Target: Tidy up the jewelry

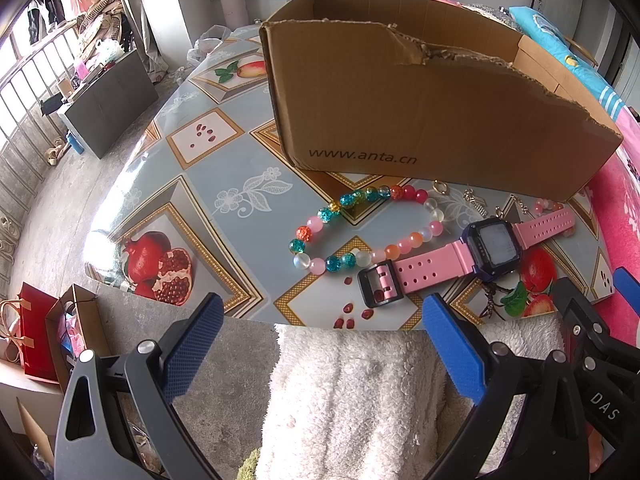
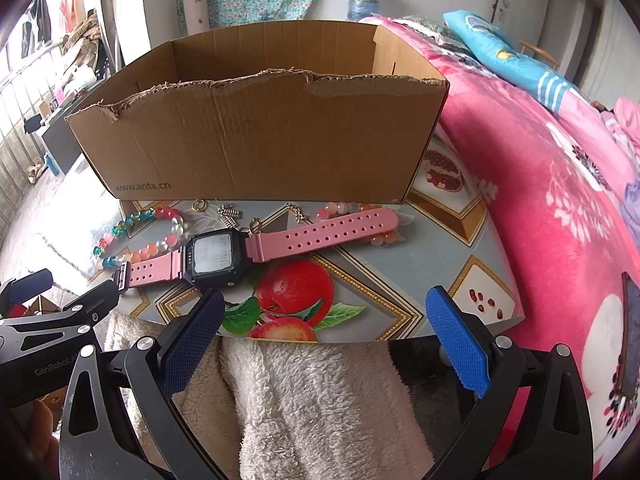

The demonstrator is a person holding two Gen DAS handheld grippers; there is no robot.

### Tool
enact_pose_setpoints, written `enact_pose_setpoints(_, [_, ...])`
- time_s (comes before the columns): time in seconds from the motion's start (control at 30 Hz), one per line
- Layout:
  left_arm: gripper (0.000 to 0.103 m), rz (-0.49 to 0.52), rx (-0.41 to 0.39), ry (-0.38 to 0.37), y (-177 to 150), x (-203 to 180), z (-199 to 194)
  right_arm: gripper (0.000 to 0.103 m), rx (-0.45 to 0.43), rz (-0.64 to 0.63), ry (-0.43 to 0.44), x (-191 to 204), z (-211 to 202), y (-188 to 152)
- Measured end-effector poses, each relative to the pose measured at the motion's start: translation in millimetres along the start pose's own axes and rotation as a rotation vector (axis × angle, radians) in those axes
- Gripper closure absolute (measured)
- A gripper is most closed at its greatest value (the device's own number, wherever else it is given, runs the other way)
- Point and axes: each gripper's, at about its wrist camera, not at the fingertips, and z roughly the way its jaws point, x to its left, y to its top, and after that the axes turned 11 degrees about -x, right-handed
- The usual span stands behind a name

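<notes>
Left gripper (image 1: 322, 322): held low at the near table edge, above a white fleece-covered lap (image 1: 352, 392), jaws spread wide, nothing between the blue pads.
Right gripper (image 2: 324, 318): level beside it to the right, same low pose, jaws likewise spread and empty.
Beaded bracelet (image 1: 360, 226): ahead of the left gripper, lying flat as a loop, its right side touching the watch strap.
Pink watch (image 2: 240, 246): ahead and left of the right gripper, straps stretched flat, dark face up, buckle end nearest the left gripper.
Small gold pieces (image 2: 230, 212): a ring and chain bits, beyond the watch, just before the box.
Second bead string (image 2: 340, 210): partly under the far strap, ahead of the right gripper.
Cardboard box (image 2: 256, 148): open-topped, torn rim, beyond all jewelry; interior not visible.
Table (image 1: 192, 184): rounded, glossy fruit-print cover.
Room: barred window and clutter far left; pink floral bedding (image 2: 540, 200) at right
</notes>
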Motion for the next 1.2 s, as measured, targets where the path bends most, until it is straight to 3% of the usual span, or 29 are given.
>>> enact_pose_setpoints(1.2, [0.006,-0.001,-0.006,0.005,0.6,4.1,-3.9,0.007,0.002,-0.001,-0.001,2.4,4.7,2.0])
